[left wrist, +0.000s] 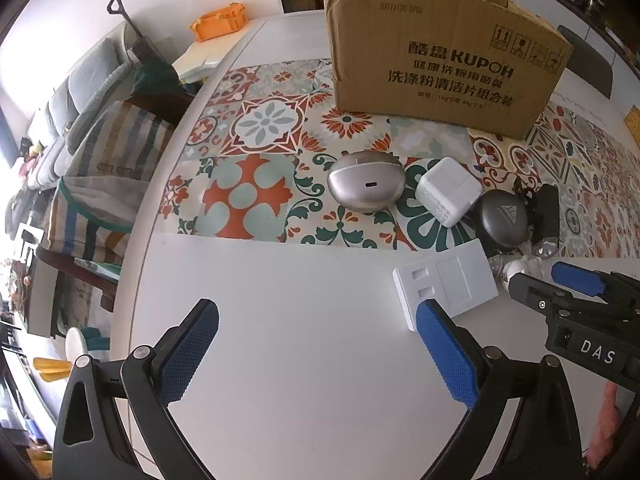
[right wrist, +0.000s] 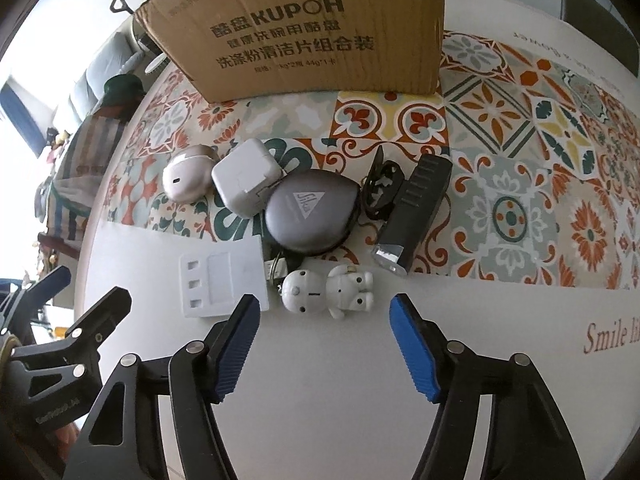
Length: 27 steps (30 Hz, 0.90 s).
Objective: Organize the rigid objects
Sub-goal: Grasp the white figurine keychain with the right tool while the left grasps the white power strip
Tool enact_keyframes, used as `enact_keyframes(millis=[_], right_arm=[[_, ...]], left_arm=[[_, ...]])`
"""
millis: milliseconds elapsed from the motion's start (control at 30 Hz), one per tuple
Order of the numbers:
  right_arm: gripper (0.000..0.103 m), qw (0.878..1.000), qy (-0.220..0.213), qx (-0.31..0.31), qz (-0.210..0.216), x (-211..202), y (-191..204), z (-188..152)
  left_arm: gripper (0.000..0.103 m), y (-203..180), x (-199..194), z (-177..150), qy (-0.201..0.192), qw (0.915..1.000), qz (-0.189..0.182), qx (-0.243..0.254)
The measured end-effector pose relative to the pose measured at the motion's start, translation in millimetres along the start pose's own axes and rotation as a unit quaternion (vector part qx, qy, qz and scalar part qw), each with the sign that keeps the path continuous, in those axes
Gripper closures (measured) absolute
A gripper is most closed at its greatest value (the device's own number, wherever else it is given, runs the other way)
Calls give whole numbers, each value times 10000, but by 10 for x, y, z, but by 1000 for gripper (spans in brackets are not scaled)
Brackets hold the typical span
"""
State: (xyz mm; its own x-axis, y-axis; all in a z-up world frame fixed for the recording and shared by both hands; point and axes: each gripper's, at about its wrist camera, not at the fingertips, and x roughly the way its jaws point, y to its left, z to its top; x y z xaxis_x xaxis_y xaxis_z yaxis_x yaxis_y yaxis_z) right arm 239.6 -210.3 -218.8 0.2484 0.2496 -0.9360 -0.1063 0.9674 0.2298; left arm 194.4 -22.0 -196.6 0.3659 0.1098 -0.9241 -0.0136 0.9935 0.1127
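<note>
- Nothing is seen packed: the white figurine (right wrist: pixel 328 290), grey case (right wrist: pixel 310 210) and charger (right wrist: pixel 244 178) lie clustered at the cardboard box's (right wrist: pixel 304 36) six o'clock
- The right gripper (right wrist: pixel 322 348) and left gripper (left wrist: pixel 316 354) are held agape, empty

A striped chair (left wrist: pixel 104 168) and orange crate (left wrist: pixel 218 22) (further back) flank the table (left wrist: pixel 280 320).
</note>
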Motion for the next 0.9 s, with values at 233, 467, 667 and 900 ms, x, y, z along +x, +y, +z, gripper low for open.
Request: enact_keyframes(millis=[233, 467, 667, 900], right_arm=[[43, 10000, 77, -49, 23, 122, -37, 44], [47, 9999, 53, -128, 10, 198, -38, 37], [50, 9999, -63, -134, 57, 175, -69, 22], [50, 9998, -167, 47, -10, 47, -227, -84]], left_arm=[[2, -35, 39, -12, 4, 10000, 16, -4], [2, -69, 73, -28, 37, 10000, 1, 7], [2, -134, 57, -62, 4, 9999, -134, 16], [2, -305, 54, -93, -74, 9992, -376, 74]])
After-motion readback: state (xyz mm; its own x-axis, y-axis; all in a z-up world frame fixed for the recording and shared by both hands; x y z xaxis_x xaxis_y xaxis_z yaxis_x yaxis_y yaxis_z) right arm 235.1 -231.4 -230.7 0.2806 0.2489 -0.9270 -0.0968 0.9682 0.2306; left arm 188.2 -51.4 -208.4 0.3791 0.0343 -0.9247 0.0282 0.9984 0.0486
